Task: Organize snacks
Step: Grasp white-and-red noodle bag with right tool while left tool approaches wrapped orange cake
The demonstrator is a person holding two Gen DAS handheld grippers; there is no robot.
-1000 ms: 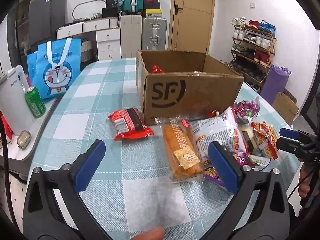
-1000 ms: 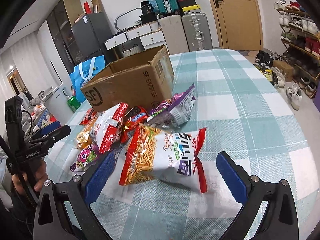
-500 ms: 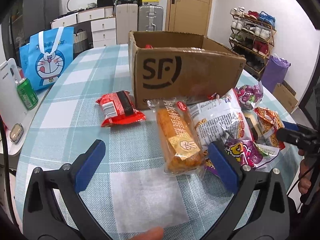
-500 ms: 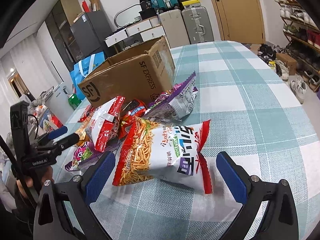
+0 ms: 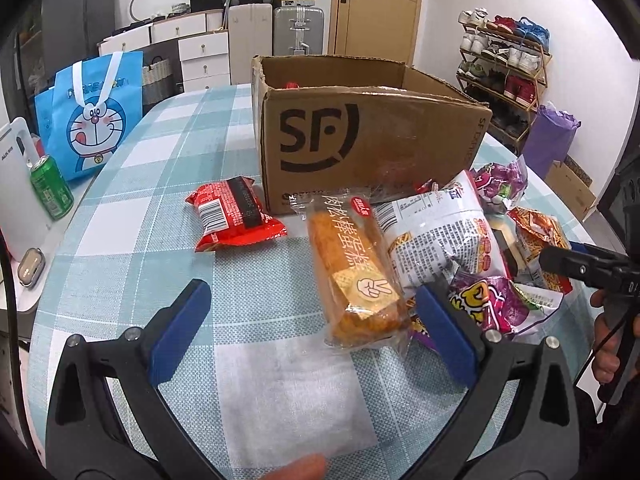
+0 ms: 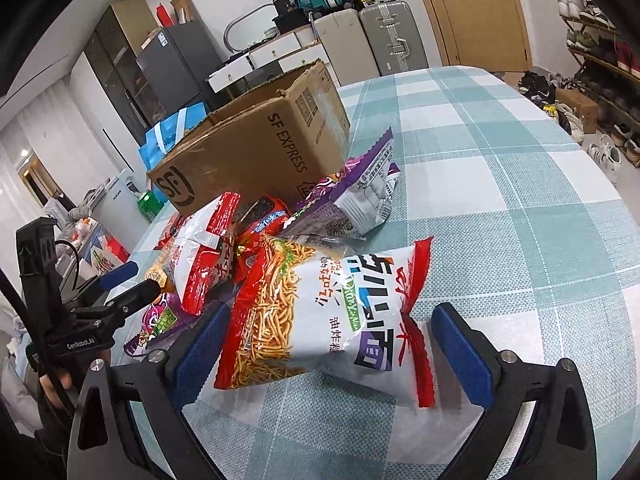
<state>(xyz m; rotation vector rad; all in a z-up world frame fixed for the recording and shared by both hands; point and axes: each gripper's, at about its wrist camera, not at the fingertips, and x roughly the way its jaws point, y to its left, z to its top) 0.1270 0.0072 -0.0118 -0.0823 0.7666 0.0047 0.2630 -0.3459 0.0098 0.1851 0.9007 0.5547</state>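
An open SF cardboard box [image 5: 372, 136] stands on the checked table; it also shows in the right wrist view [image 6: 256, 148]. My left gripper [image 5: 316, 336] is open just before a clear-wrapped orange cake roll [image 5: 352, 276]. A red snack pack [image 5: 232, 216] lies to the left of the box. My right gripper [image 6: 332, 344] is open, its jaws on either side of a white and red noodle snack bag [image 6: 332, 312]. Behind that bag lies a pile of several snack bags [image 6: 248, 240], also in the left wrist view [image 5: 480, 248].
A blue Doraemon bag [image 5: 92, 120] and a green can [image 5: 52, 192] stand past the table's left edge. A shoe rack [image 5: 504, 68] and a purple bag [image 5: 552, 136] are at the right. The table's edge [image 6: 616, 200] curves at the right.
My left gripper has moved forward toward the cake roll and the box. My right gripper has moved forward so the noodle bag now lies between its jaws.
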